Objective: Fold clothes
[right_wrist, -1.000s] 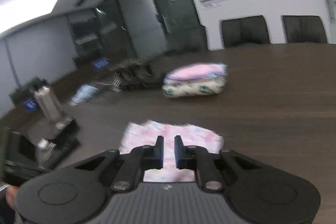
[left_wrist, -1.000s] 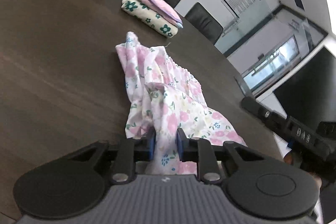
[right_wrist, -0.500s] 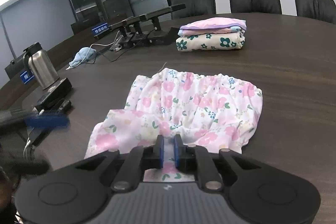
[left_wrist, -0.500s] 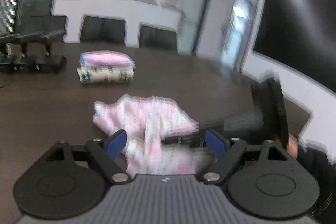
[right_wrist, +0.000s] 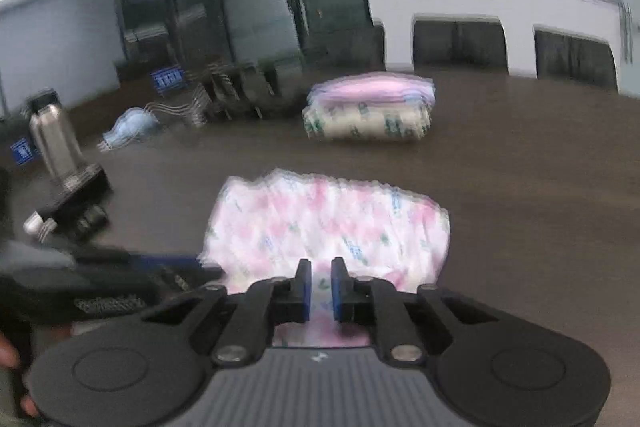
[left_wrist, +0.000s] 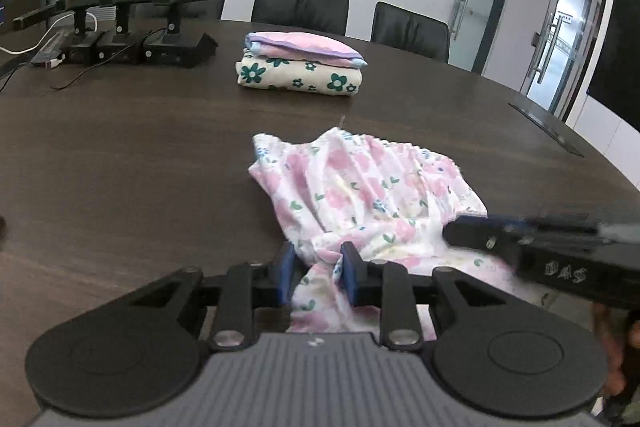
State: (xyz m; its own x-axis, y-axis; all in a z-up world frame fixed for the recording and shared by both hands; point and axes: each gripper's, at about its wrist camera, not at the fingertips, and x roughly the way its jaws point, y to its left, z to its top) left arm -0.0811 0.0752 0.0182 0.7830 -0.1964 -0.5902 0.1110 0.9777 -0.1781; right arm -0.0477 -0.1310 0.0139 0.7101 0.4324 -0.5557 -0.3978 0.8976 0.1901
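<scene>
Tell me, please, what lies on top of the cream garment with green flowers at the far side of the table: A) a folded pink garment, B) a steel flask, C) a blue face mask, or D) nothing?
A: a folded pink garment rests directly on the cream green-flowered garment.

The left gripper (left_wrist: 316, 267) is black with blue pads on its fingers (left_wrist: 285, 269) and shiny round screws. The right gripper (right_wrist: 319, 285) looks the same, with a grey ridged body.
</scene>
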